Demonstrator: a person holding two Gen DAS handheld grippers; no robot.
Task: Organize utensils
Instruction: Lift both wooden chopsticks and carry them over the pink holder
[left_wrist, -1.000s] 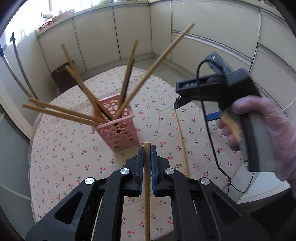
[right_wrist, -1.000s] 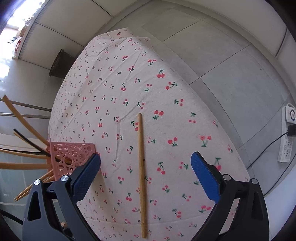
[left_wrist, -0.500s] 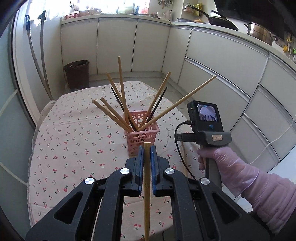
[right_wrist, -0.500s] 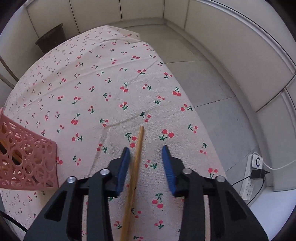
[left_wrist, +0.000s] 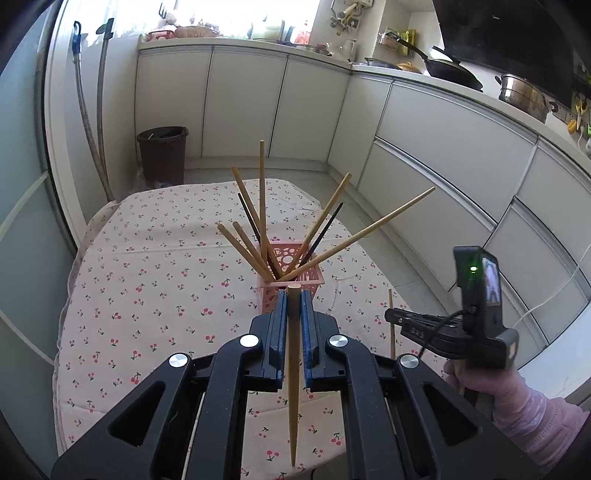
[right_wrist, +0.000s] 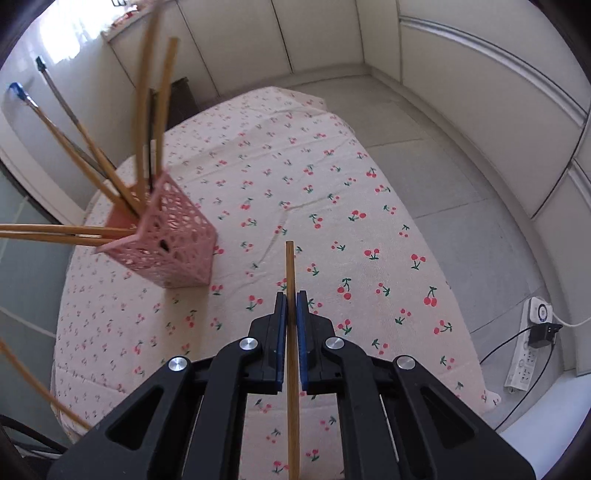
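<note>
Left hand-held gripper (left_wrist: 293, 308): tilted down, clamped on a wooden chopstick (left_wrist: 293, 387); pink basket (left_wrist: 295, 286) just ahead.
Right hand-held gripper (right_wrist: 291, 308): pitched steeply down, clamped on another chopstick (right_wrist: 291, 350) above the table (right_wrist: 332, 184).

Bright daylight, blown-out window, fisheye warping

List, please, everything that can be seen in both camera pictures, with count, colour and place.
Basket: one, pink, on the table.
Chopsticks in basket: about seven wooden, two dark, fanned out.
Tablecloth: one, pale with red cherries, covering the table.
Bin: one, dark brown, on the floor by the cabinets.
Power strip: one, white, on the floor.
Pans: dark and metal, on the counter.
Left gripper: black with blue pads, shut on a wooden chopstick.
Right gripper: the same, shut on another wooden chopstick.
Gloved hand: one, pinkish, holding the right gripper.
</note>
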